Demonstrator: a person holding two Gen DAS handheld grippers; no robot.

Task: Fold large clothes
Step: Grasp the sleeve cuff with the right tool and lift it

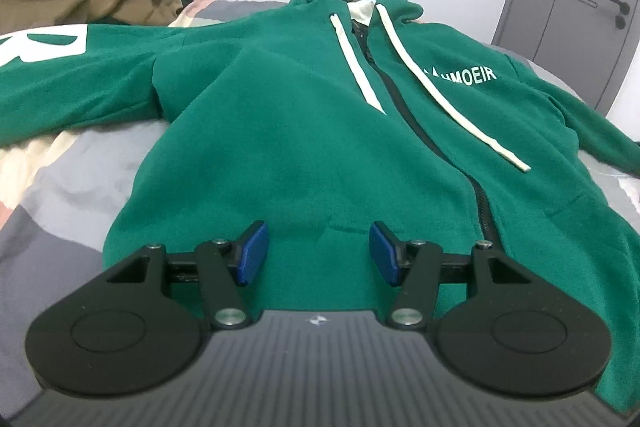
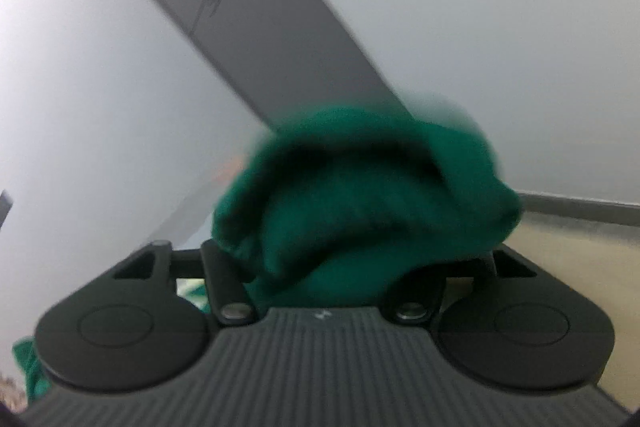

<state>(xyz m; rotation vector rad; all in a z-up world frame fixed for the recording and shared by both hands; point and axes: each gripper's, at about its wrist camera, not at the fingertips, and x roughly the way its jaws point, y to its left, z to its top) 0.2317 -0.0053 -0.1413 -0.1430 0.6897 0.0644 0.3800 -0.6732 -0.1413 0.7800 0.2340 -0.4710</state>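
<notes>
The green hoodie [image 1: 288, 131] lay face up on the bed [image 1: 60, 187], zipped, sleeves spread, presumably flattened so the folds would come out square. The left hand-held gripper [image 1: 318, 253] hovered over the hem with its blue pads [image 1: 252, 253] apart, empty. The right hand-held gripper [image 2: 340, 267] had a bunch of green fleece [image 2: 360, 195] between its jaws (pads hidden, view blurred), probably a sleeve lifted to fold inward.

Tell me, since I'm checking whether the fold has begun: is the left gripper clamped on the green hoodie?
No: the left gripper hangs open above the green hoodie, blue pads apart.
</notes>
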